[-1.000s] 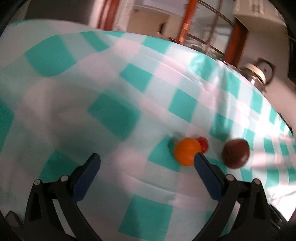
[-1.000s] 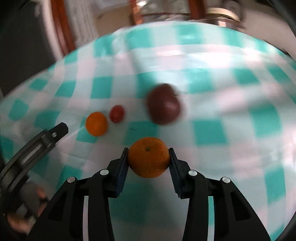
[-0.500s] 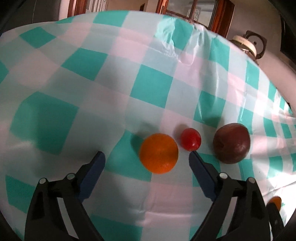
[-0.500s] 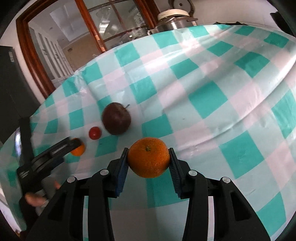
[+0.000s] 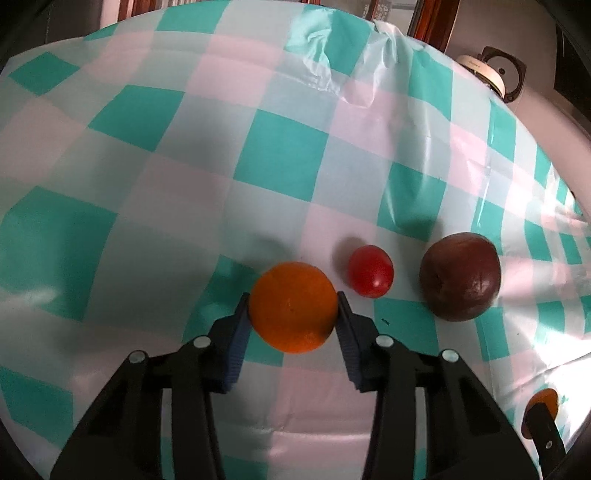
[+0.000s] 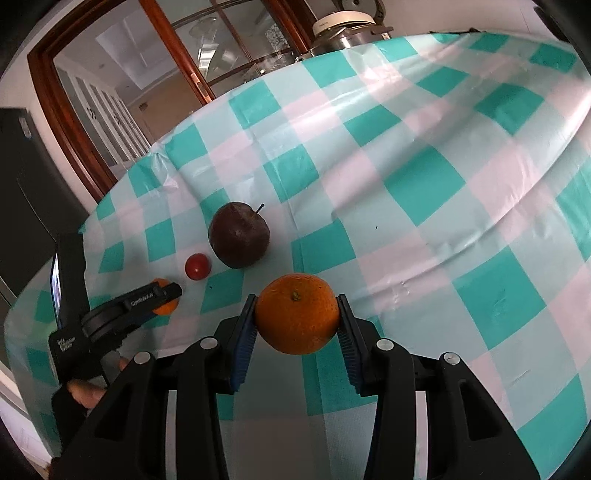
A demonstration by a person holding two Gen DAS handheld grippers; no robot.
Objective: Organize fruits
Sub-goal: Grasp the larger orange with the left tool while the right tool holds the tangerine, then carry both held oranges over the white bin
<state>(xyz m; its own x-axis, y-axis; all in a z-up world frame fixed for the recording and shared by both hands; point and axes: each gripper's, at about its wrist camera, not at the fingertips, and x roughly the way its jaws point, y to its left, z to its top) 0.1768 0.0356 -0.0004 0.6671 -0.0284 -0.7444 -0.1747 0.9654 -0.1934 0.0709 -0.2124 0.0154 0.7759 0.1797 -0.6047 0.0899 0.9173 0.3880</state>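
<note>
My left gripper (image 5: 293,306) is shut on a small orange (image 5: 293,306) that rests on the checked tablecloth. A red tomato (image 5: 370,271) lies just right of it, and a dark purple fruit (image 5: 461,277) further right. My right gripper (image 6: 297,314) is shut on a second orange (image 6: 297,314) and holds it above the cloth. In the right wrist view the left gripper (image 6: 162,295) is at the lower left around its orange (image 6: 166,306), with the tomato (image 6: 198,266) and the purple fruit (image 6: 239,235) beyond it. The right gripper's orange (image 5: 545,400) shows in the left wrist view at the lower right.
The teal, white and pink checked tablecloth (image 6: 424,177) covers the whole table and is wrinkled at its far edge (image 5: 332,62). A metal pot with a lid (image 6: 347,26) stands beyond the table. A wood-framed glass door (image 6: 155,66) is behind.
My left gripper moved forward over the small orange and closed on it. The right gripper keeps its orange and has turned so the view shows more of the room.
</note>
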